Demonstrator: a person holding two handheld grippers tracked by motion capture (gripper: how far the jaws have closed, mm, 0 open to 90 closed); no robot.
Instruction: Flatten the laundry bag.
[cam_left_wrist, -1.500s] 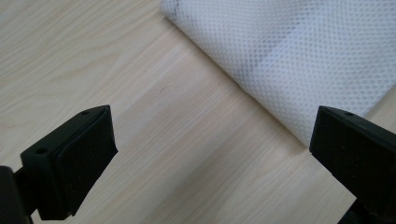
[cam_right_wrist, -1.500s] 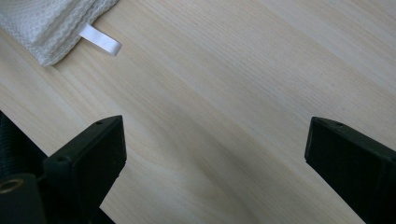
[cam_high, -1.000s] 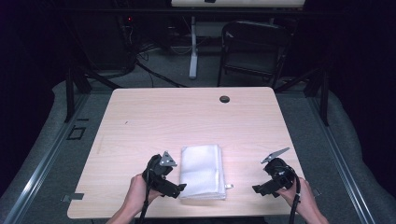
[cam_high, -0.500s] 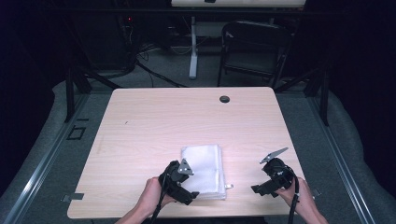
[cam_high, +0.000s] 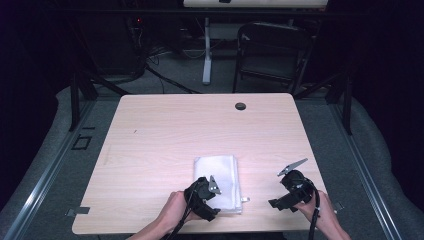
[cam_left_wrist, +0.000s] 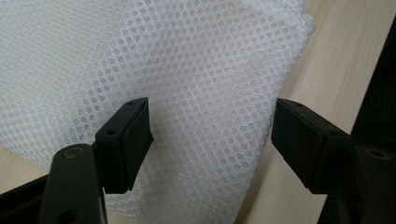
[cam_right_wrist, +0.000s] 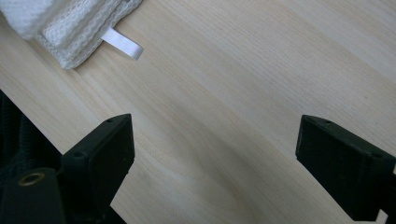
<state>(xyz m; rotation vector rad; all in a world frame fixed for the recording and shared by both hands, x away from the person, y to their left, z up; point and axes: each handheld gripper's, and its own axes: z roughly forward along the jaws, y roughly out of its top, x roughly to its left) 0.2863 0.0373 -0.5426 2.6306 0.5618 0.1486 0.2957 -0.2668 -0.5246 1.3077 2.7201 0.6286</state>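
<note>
A folded white mesh cloth (cam_high: 220, 172) lies on the wooden table (cam_high: 175, 130) near its front edge, with a small white tag (cam_high: 244, 200) at its near right corner. My left gripper (cam_high: 212, 210) hangs over the cloth's near left part. In the left gripper view its jaws (cam_left_wrist: 212, 135) have just been closing and stand apart, with the mesh cloth (cam_left_wrist: 187, 70) between them and the pads not pressing on it. My right gripper (cam_high: 274, 203) is to the right of the cloth, open (cam_right_wrist: 215, 158) over bare wood. The cloth's corner (cam_right_wrist: 70, 23) and tag (cam_right_wrist: 122, 44) lie ahead of it.
A dark round cable hole (cam_high: 240, 106) sits near the table's far edge. Behind the table stand a black chair (cam_high: 272, 50) and a white post among floor cables. The table's near edge runs just below both hands.
My left hand has moved right and down, from beside the cloth's left edge to over its near left part. The right hand has kept still.
</note>
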